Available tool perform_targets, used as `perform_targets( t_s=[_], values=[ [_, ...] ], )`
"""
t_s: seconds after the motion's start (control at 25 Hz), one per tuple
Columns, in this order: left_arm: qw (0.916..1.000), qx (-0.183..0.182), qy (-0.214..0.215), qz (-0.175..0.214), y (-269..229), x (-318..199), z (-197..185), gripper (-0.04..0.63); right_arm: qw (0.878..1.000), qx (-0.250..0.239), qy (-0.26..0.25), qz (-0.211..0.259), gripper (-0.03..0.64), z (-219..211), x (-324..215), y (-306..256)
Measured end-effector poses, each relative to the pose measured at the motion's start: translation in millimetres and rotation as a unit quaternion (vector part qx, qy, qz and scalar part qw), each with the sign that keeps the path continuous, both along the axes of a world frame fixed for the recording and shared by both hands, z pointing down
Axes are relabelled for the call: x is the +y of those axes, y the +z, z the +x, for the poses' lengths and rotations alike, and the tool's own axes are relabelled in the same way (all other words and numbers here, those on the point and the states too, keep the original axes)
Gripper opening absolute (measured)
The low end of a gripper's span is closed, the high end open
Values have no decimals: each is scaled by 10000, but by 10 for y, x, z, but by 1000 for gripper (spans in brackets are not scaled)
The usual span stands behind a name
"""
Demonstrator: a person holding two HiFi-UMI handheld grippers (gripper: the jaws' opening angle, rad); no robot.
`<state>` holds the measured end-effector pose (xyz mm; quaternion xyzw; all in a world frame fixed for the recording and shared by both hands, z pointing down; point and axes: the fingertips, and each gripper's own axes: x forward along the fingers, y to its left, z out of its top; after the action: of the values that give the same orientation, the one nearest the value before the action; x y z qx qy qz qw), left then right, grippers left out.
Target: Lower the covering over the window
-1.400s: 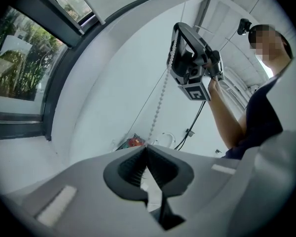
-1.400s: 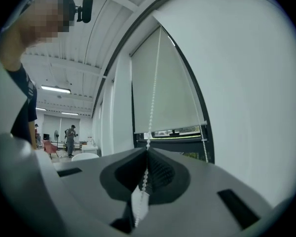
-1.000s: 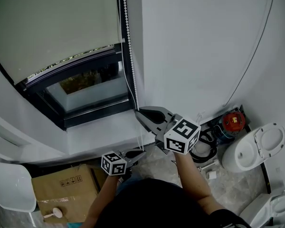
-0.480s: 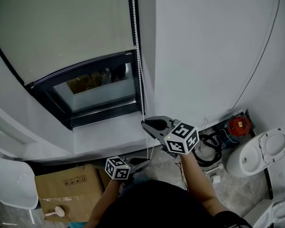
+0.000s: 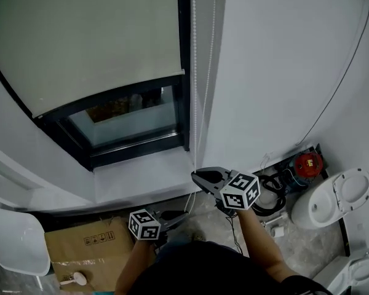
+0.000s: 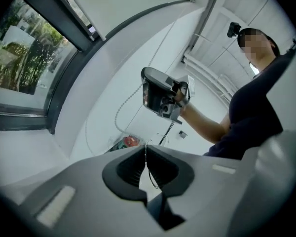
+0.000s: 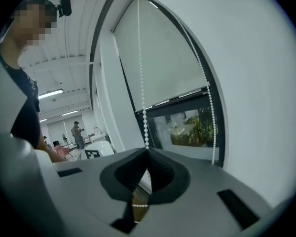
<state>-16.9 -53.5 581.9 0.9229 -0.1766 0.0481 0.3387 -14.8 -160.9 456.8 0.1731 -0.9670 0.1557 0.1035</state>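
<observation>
The pale cream fabric roller blind (image 5: 92, 42) hangs over the upper part of the dark-framed window (image 5: 132, 118). Its bottom hem stops short of the lower edge of the frame, so a strip of glass stays uncovered and the lowering looks unfinished.

Along the right edge of the frame runs the white bead chain (image 5: 193, 103) that drives the blind. It drops straight down past the white sill (image 5: 141, 171).

The right gripper (image 5: 195, 177) sits just below the sill's right end. Its fingers are clenched on one run of the chain, which enters at the tips and comes out again behind them. Pinching a single run there lets a downward pull turn the roller.

The left gripper (image 5: 183, 214) waits lower and a little to the left. Its fingers are also clenched, on a thin strand that seems to be the slack lower loop of the same chain. That hold probably keeps the loop steady and ready for a hand-over-hand pull.

On the floor lie a brown cardboard box (image 5: 86, 247) and a white toilet (image 5: 332, 198), both well apart from the chain.
</observation>
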Motion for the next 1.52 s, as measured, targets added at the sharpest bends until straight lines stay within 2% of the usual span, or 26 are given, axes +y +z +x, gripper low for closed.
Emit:
perform_targets(
  t_s=[0.12, 0.32, 0.48, 0.64, 0.84, 0.92, 1.0, 1.16, 1.28, 1.36, 1.44, 1.52],
  values=[
    [9999, 78, 120, 95, -125, -4, -156, 15, 9999, -51, 86, -107, 12, 0, 44, -6],
    [9970, 565, -145, 504, -480, -220, -361, 18, 9995, 202, 224, -85, 12, -28, -73, 48],
    [9932, 786, -206, 832, -657, -314, -449, 41, 9962, 850, 171, -92, 12, -79, 22, 421],
    [9928, 463, -12, 1103, -693, -345, -478, 115, 9964, 702, 277, -389, 12, -102, 147, 647],
    [9883, -140, 306, 1485, -757, -433, -498, 133, 9961, 703, 326, -432, 12, -118, 261, 728],
    [9832, -571, 250, 1714, -745, -576, -554, 133, 9960, 632, 434, -449, 12, -92, 252, 725],
    [9773, -773, 148, 1966, -802, -737, -577, 135, 9959, 588, 506, -461, 12, -57, 242, 722],
    [9695, -245, -57, 2439, -1281, -938, -534, 133, 9958, 578, 553, -439, 12, -66, 249, 726],
    [9581, 179, -160, 2856, -1721, -1030, -464, 133, 9957, 629, 538, -413, 12, -88, 222, 743],
    [9527, 317, -193, 3016, -1971, -1061, -424, 133, 9959, 629, 511, -407, 12, -115, 207, 755],
    [9470, 109, -56, 3210, -2114, -1055, -363, 133, 9962, 605, 481, -406, 12, -150, 206, 757],
    [9333, -419, 243, 3558, -2145, -1018, -261, 135, 9965, 582, 453, -392, 12, -178, 204, 752]
  ],
)
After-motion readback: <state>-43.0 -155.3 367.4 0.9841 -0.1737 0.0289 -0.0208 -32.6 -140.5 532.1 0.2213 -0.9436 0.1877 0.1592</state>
